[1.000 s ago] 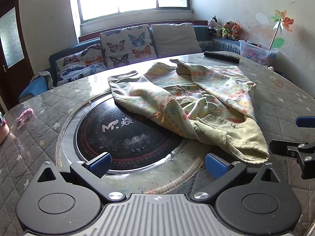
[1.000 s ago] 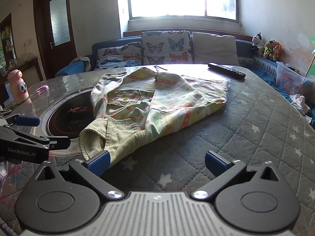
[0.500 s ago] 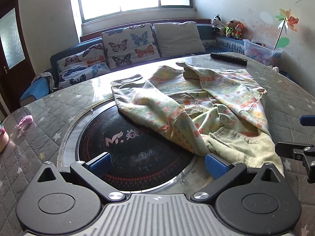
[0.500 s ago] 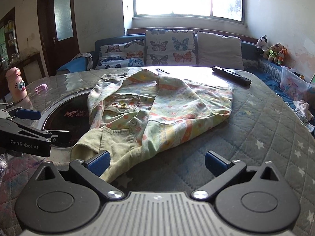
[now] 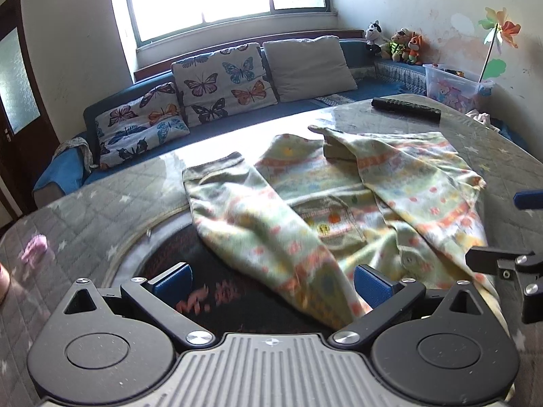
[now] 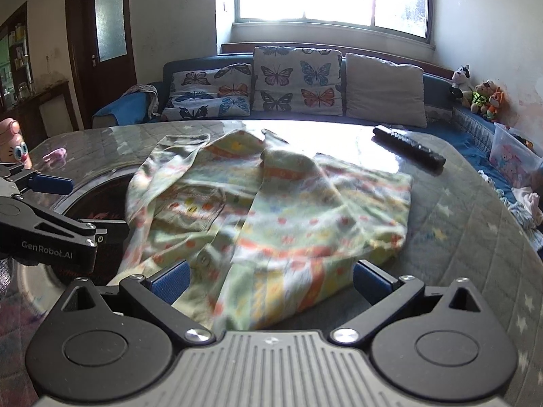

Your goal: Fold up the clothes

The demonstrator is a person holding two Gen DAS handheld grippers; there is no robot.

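Two grippers, left (image 5: 271, 279) and right (image 6: 269, 279), jaws spread wide and empty, flank a limp, lightweight patterned shirt (image 6: 271, 210); its near hem, low in frame, looks easiest to pinch.

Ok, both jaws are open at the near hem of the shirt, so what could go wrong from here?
1. The shirt lies layered and rumpled, so a pinch may catch only the top layer.
2. Its left side drapes over the glossy black disc set in the table; it may slide when pulled.
3. A long forward fold could bump the remote beyond it.

Shirt (image 6: 271, 210) on table (image 6: 458, 237), remote (image 6: 409, 147) behind, sofa (image 6: 203, 68) beyond.
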